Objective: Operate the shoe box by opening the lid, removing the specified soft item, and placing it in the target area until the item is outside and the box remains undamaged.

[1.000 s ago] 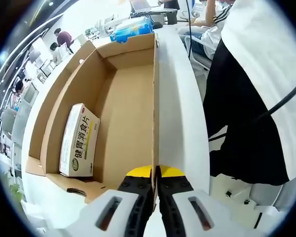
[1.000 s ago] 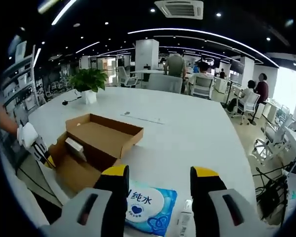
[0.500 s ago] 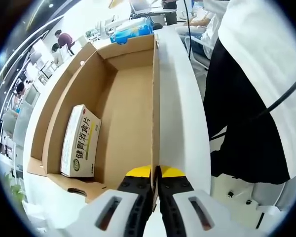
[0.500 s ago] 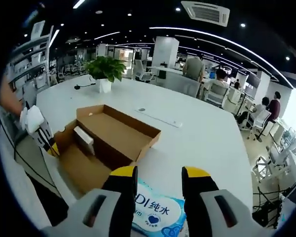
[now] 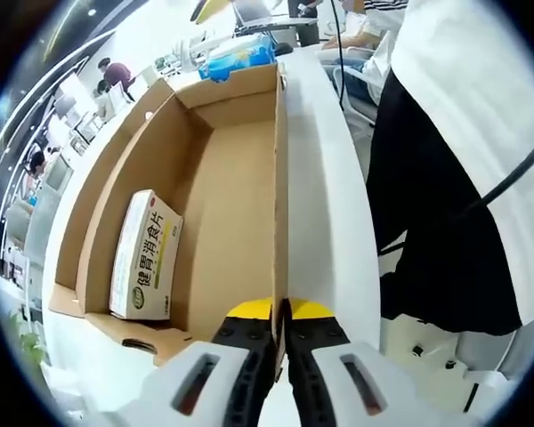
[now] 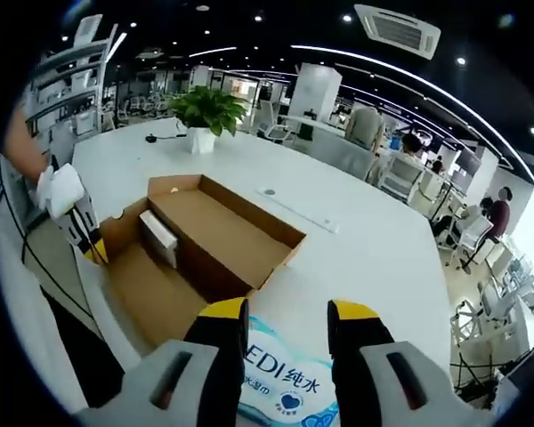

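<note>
An open brown cardboard box (image 5: 231,196) lies lengthwise ahead of my left gripper (image 5: 282,311), which is shut on the box's upright right-hand wall edge. Inside, a white and green medicine carton (image 5: 144,253) rests against the left wall. A blue wet-wipes pack (image 5: 240,55) sits past the box's far end. In the right gripper view the same pack (image 6: 289,382) fills the gap between the yellow-tipped jaws of my right gripper (image 6: 289,311), which is shut on it. Beyond lie the box (image 6: 222,245), the carton (image 6: 158,238) and the left gripper (image 6: 93,256) at the box's left corner.
The box lies on a large white table (image 6: 365,258). A person in dark and white clothes (image 5: 445,205) stands close to the table edge on the right. A potted plant (image 6: 205,111) stands at the table's far side. Office chairs and people are in the background.
The right gripper's jaws narrowed around the wipes pack, and its view has shifted so the box appears nearer. The left gripper keeps its hold on the box edge, unmoved.
</note>
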{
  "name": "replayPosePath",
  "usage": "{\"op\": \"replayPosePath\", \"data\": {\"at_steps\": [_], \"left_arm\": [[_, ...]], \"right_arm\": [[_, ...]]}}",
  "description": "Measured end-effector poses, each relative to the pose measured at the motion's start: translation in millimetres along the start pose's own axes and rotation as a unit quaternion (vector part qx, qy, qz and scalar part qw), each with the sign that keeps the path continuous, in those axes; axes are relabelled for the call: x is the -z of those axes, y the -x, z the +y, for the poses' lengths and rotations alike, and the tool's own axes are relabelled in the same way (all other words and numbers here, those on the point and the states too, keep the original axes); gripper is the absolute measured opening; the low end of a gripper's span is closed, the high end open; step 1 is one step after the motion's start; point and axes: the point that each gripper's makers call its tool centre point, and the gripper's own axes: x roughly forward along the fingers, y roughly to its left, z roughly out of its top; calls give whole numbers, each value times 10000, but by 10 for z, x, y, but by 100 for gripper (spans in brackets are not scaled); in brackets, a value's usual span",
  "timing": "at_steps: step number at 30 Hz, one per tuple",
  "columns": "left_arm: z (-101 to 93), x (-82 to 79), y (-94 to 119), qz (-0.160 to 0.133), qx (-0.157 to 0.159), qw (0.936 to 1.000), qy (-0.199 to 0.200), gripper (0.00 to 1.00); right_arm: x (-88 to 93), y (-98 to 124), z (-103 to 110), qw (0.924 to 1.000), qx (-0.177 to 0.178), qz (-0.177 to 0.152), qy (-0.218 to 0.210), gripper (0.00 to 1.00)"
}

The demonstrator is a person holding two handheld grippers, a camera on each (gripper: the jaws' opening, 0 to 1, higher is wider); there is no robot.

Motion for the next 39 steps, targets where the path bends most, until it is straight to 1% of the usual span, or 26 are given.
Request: {"op": "replayPosePath", "data": {"at_steps": [2,4,6,8,10,11,13,15,17,20,22,23,24,25,27,30,32,35,39], "left_arm": [[3,-6,3,21,42,10000,48,2],[-2,-4,3,5,53,10000,28,2],[-5,-2,1,13,59,10000,36,2],[-4,-4,1,17,65,10000,43,2],[-3,-7,3,14,72,10000,51,2],[-3,-8,3,15,78,10000,50,2],[-8,-7,3,4,60,10000,-3,2],[-7,-8,3,2,45,10000,-8,2],[-6,-9,4,0,50,10000,-7,2],[-5,-6,3,-4,57,10000,-1,2],[-4,-4,2,-19,32,10000,-14,2],[-5,-4,2,-24,23,10000,-22,2],[-3,-4,2,-26,15,10000,-26,2],[-2,-4,2,-27,16,10000,-26,2],[-2,-5,3,-23,33,10000,-1,2],[-1,-2,0,-20,52,10000,4,2],[-1,-4,1,-24,54,10000,0,2],[-3,-9,5,-24,49,10000,-1,2],[-3,-14,7,-29,46,10000,-10,2]], "right_arm": [[-48,-12,75,9999,-101,-45,23,35],[-50,-38,122,9999,-106,26,84,35],[-59,-32,206,9995,-204,97,210,36],[-88,-18,262,9992,-267,51,281,36],[-92,-7,291,9991,-316,88,269,36],[-132,19,343,9987,-376,57,327,36],[-147,14,390,9981,-450,28,428,36],[-157,-17,520,9959,-768,2,485,35],[-164,-50,535,9964,-729,16,435,35],[-195,-94,613,9958,-789,12,470,37],[-226,-122,688,9947,-847,4,585,38],[-228,-133,714,9940,-874,19,652,38],[-212,-145,761,9929,-945,110,709,37],[-206,-144,826,9914,-1076,165,722,37],[-241,-168,863,9921,-1082,65,634,38],[-227,-197,901,9922,-1108,133,561,41],[-225,-209,919,9919,-1101,161,604,41],[-173,-249,960,9908,-1164,258,635,41],[-158,-241,1004,9902,-1217,293,619,41]]}}
